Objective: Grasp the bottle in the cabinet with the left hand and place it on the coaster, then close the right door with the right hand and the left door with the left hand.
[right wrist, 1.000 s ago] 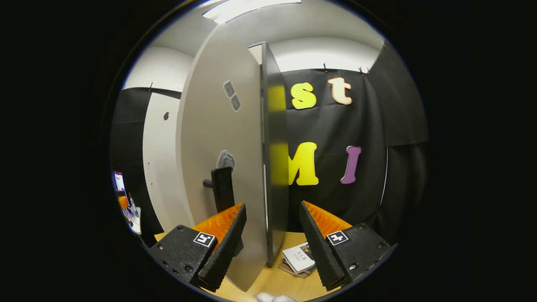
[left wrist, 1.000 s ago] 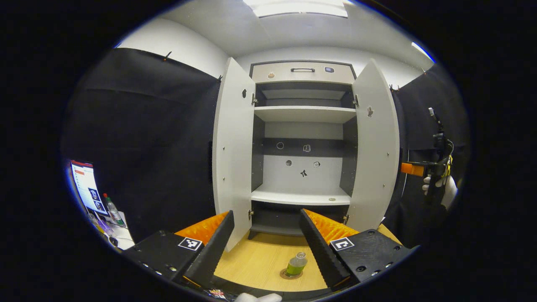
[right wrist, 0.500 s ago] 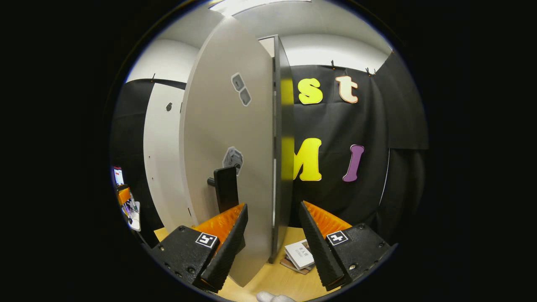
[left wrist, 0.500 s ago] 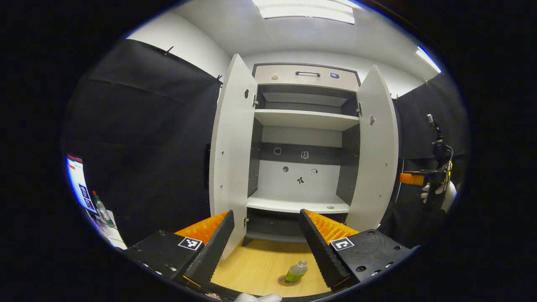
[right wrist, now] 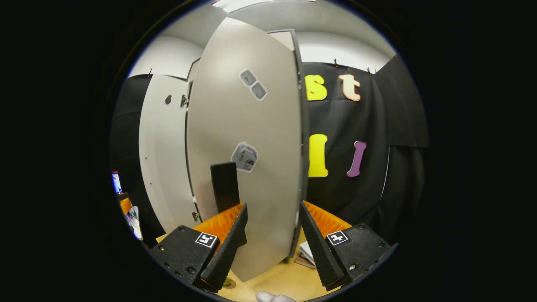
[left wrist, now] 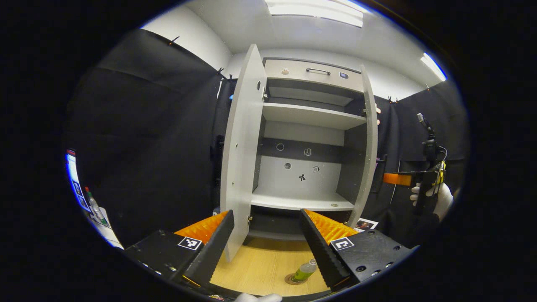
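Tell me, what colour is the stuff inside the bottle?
Green liquid in the bottle, best in the left gripper view.

Beyond the jaws in the left gripper view, black cloth walls (left wrist: 147, 138) hang to either side, clipped along a white upper wall (left wrist: 197, 40). Above, a white ceiling carries a bright rectangular light panel (left wrist: 314, 8). Below and between the jaws lies a pale wood-grain surface (left wrist: 260, 264). Far left of the jaws, a lit monitor screen (left wrist: 73, 176) stands at the edge. In the right gripper view, black cloth (right wrist: 369, 184) drapes behind the right jaw, and a small stack of books (right wrist: 306, 256) lies on the wooden surface between the jaws.
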### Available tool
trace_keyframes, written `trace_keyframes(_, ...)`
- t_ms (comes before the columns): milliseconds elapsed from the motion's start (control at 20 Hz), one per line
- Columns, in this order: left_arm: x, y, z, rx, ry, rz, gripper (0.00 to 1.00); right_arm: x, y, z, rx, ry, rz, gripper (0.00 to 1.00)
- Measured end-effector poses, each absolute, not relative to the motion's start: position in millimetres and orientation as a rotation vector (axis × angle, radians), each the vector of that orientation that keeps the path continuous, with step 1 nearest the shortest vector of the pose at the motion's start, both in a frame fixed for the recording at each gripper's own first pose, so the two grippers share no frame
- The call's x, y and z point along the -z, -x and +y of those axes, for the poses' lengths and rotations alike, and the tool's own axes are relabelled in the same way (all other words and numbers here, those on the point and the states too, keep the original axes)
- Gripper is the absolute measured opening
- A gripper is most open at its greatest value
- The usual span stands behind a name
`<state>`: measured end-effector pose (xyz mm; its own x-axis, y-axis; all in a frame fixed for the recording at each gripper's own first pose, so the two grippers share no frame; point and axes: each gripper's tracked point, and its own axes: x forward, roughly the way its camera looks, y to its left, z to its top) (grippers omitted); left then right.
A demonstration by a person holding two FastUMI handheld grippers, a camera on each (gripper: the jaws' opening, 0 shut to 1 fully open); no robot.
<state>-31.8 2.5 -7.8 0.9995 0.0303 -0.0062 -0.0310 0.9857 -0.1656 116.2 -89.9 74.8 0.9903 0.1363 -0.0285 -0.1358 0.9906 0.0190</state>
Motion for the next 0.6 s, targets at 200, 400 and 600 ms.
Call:
trace_keyframes(200,10.3,33.1,10.9,-0.017,0.133,0.006,1.0,-64.1,-123.1,-45.7,-0.19,-0.093,0.028,0.78)
trace_keyframes(400,10.0,27.5,12.1,0.023,0.131,-0.002,0.95,-60.7,-102.1,-39.3,-0.184,-0.037,0.025,0.78)
trace_keyframes(600,13.5,17.0,28.7,0.033,0.14,0.011,0.95,-56.7,-73.2,-36.6,-0.162,-0.039,0.026,0.78)
